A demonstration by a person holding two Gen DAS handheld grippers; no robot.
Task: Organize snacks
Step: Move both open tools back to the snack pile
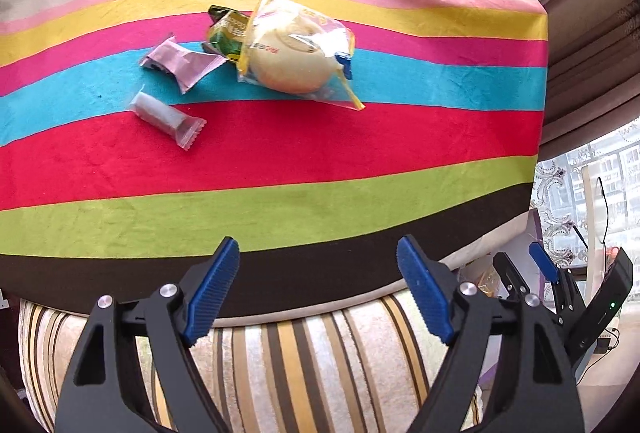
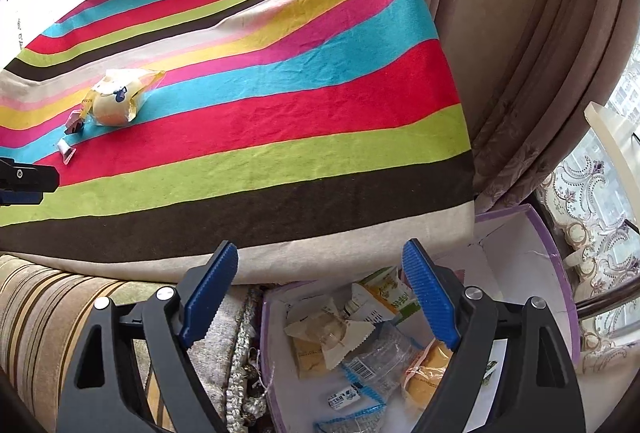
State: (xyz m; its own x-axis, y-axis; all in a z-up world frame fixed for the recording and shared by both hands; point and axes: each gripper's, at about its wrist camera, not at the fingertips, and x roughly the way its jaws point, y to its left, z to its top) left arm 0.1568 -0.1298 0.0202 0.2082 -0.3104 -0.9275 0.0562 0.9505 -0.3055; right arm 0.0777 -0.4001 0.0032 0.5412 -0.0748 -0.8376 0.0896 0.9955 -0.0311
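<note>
On the striped cloth lie a bagged round yellow bun (image 1: 294, 51), a green snack packet (image 1: 228, 31) tucked against it, a lilac wrapper (image 1: 182, 63) and a small clear-wrapped white snack (image 1: 164, 115). My left gripper (image 1: 318, 289) hovers open and empty over the cloth's near edge. My right gripper (image 2: 320, 289) is open and empty above a purple-rimmed white box (image 2: 520, 249) that holds several snack packets (image 2: 340, 337). The bun (image 2: 118, 97) shows far left in the right wrist view. The right gripper (image 1: 524, 269) appears at the right of the left wrist view.
The striped cloth (image 1: 280, 153) covers a raised flat surface beside beige curtains (image 2: 520, 53). A striped sofa cushion (image 1: 300, 361) runs below its near edge. Lace curtains and a window (image 1: 592, 193) lie to the right. The left gripper's body (image 2: 24, 179) pokes in at the left edge.
</note>
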